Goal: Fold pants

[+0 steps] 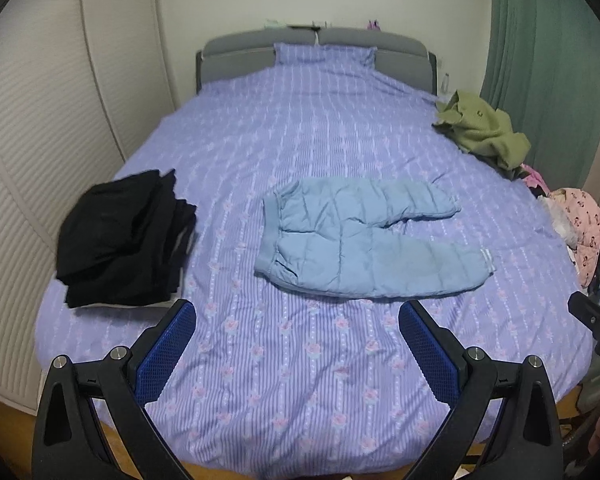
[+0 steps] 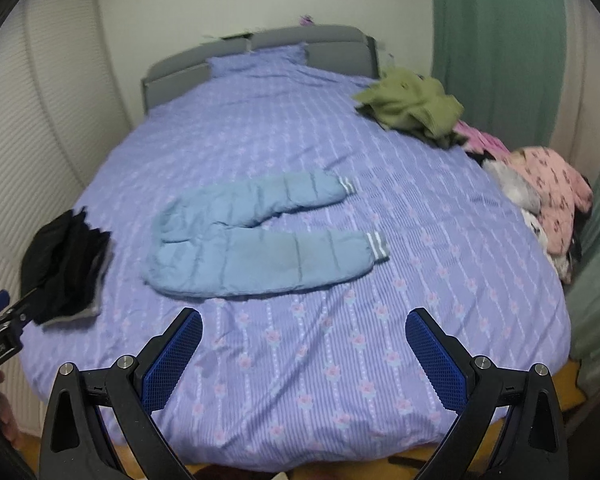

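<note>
Light blue padded pants (image 1: 364, 240) lie flat and spread on the purple bedspread (image 1: 300, 360), waistband to the left, both legs pointing right with a gap between them. They show in the right wrist view (image 2: 256, 244) too, with striped grey cuffs at the leg ends. My left gripper (image 1: 296, 312) is open and empty, held above the bed's near edge, short of the pants. My right gripper (image 2: 302, 320) is open and empty, also near the front edge, just below the pants.
A stack of folded black clothes (image 1: 124, 236) sits at the bed's left edge. A green garment (image 1: 484, 128) and a pink patterned garment (image 1: 584, 224) lie in a pile along the right edge. A grey headboard (image 1: 236, 56) stands at the far end, green curtain (image 1: 548, 60) on the right.
</note>
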